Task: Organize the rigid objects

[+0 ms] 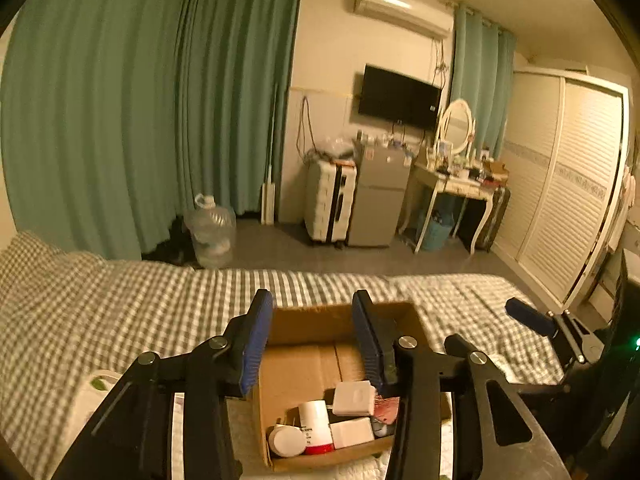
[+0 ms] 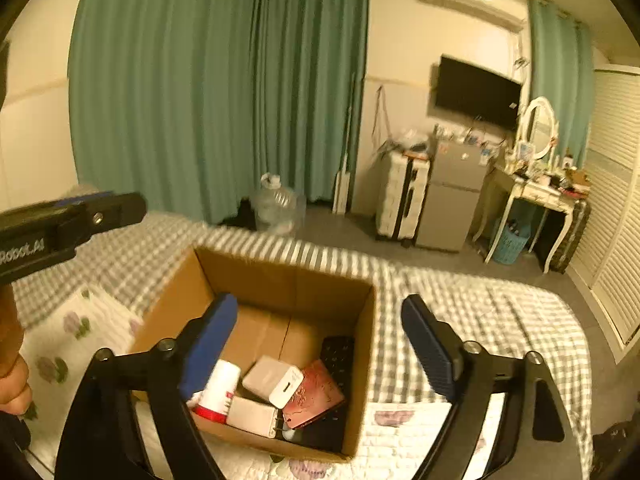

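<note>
Bed takes up the lower half of both views, covered in soft grey-and-white checked fabric, with a quilted white pad printed with flowers laid over its near part. Behind it hang long pleated green curtains, and across the grey floor stand a louvred white wardrobe, a ribbed white suitcase, a plain grey mini fridge, a curved-leg dressing table with an oval mirror, a flat black TV on the wall, and a clear plastic water jug. Cardboard box sits open on the bed, plain brown corrugated walls, flaps down, square in plan. The rigid objects lie piled in its near corner: dark flat keypad device against the right wall, red patterned flat case leaning over it, white cylinder with a red band, white rectangular charger block tilted on top, a second white block lying beside the cylinder, and a round white lid-like piece. Left gripper hovers above the box, blue ribbed pads apart with nothing between them. Right gripper hovers over the same box, pads spread wide, released, nothing grasped; its left finger hides part of the cylinder. A hand shows at the left edge of the right wrist view.
</note>
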### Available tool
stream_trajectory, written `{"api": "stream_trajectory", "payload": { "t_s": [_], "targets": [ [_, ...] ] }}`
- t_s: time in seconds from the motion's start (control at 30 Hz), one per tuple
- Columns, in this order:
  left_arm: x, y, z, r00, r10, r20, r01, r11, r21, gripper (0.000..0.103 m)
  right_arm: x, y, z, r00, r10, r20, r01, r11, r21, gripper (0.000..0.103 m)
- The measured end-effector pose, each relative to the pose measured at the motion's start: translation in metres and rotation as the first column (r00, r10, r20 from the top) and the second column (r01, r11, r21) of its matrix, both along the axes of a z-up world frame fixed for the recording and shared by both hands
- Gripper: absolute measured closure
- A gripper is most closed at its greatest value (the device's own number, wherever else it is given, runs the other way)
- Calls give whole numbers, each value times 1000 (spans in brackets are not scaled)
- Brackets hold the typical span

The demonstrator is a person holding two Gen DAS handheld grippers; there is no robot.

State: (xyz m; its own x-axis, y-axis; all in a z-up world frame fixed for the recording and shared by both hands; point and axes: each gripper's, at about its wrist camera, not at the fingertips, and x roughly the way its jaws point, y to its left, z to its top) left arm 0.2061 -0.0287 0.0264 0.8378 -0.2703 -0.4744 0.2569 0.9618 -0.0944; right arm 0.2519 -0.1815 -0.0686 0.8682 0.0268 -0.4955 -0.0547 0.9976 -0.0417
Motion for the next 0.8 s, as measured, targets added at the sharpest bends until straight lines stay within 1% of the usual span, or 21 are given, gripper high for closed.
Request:
{"api": "stream_trajectory", "payload": {
  "t_s": [0.1, 0.13, 0.17, 0.23, 0.3, 0.33, 0.43, 0.53, 0.67, 0.8],
  "targets": [
    [-20, 4, 21, 999, 17, 36, -17, 1000, -1, 52, -23, -1, 34, 998, -10, 69, 10, 1000, 5, 11],
    [-29, 6, 31, 998, 30, 52, -30, 1000, -3, 47, -30, -1, 43, 996, -11, 87, 11, 1000, 4, 10],
    [-36, 8, 36, 997, 37, 62, -37, 999, -12, 44, -39, 0, 53, 994, -6, 108, 6, 1000, 2, 9],
    [-52, 15, 51, 997, 34, 75, -30, 998, -54, 43, -57, 3, 70, 990, -11, 139, 11, 1000, -2, 7],
    [-67, 21, 64, 996, 27, 87, -21, 997, -73, 43, -77, 4, 87, 985, -14, 172, 15, 1000, -4, 3],
    [-75, 22, 69, 994, 33, 101, -27, 998, -65, 42, -86, 4, 94, 982, -16, 188, 17, 1000, -2, 0],
    [-101, 22, 81, 985, 55, 160, -53, 998, -19, 42, -115, 5, 116, 971, -25, 237, 18, 999, 30, 0],
    [-131, 18, 91, 971, 62, 232, -71, 997, 27, 41, -142, 2, 128, 965, -27, 259, 9, 998, 67, 0],
    [-163, 16, 93, 958, 52, 283, -66, 997, 42, 41, -176, 4, 137, 958, -42, 282, 20, 996, 81, 0],
    [-186, 12, 86, 948, 31, 317, -53, 997, 61, 41, -205, 4, 140, 951, -48, 306, 24, 996, 82, 0]
  ]
}}
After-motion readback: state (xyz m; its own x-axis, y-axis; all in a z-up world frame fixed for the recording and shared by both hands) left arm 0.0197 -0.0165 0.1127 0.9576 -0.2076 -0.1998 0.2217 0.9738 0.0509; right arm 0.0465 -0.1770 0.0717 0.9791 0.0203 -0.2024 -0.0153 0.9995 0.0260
